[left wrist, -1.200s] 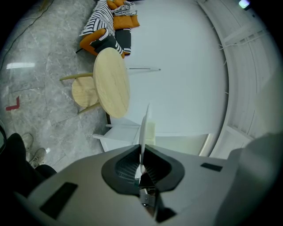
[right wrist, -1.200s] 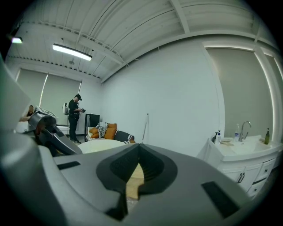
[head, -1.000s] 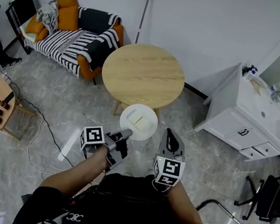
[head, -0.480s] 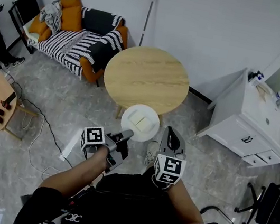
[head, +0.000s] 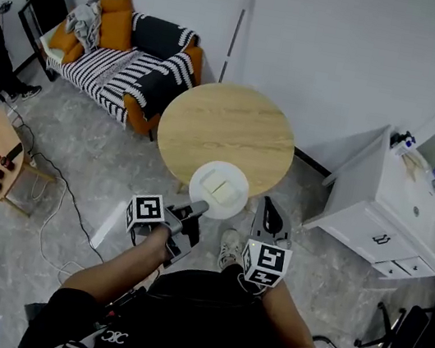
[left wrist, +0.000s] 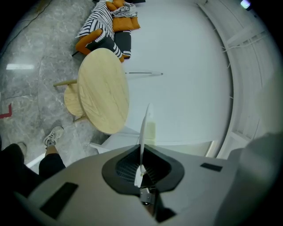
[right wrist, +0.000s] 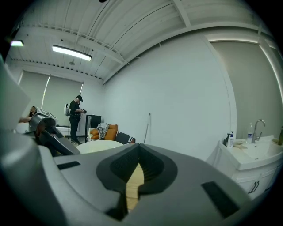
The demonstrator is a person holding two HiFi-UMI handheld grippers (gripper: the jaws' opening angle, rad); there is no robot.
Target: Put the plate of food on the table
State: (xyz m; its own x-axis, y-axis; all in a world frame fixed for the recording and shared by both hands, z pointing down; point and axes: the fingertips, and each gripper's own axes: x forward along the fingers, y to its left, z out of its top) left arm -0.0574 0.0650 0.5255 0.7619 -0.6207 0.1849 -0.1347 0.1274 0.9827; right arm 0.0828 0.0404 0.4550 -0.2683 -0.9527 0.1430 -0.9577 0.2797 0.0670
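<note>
— Progress so far?
— Partway, I'd judge. The left gripper [head: 197, 206] is clamped on the near rim of the white plate [head: 228, 198], and a pale slab of food [head: 216, 184] lies on it. The left gripper view shows that rim edge-on, pinched between the jaws.
— Is it on the table yet?
— Not by what I can see. In the head view the plate overlaps the near edge of the round wooden table [head: 228, 125]. The left gripper view, though, has the table off to one side, apart from the plate. So I take it the plate is held in the air, near the table but not set down.
— And the other gripper?
— The right gripper [head: 269, 208] hangs beside the plate without touching it. Its jaws are nearly together with nothing between them, and only the table top shows through the slit.
— What's left, then?
— Bring the plate over the top, lower it level, and let go of the rim.
</note>
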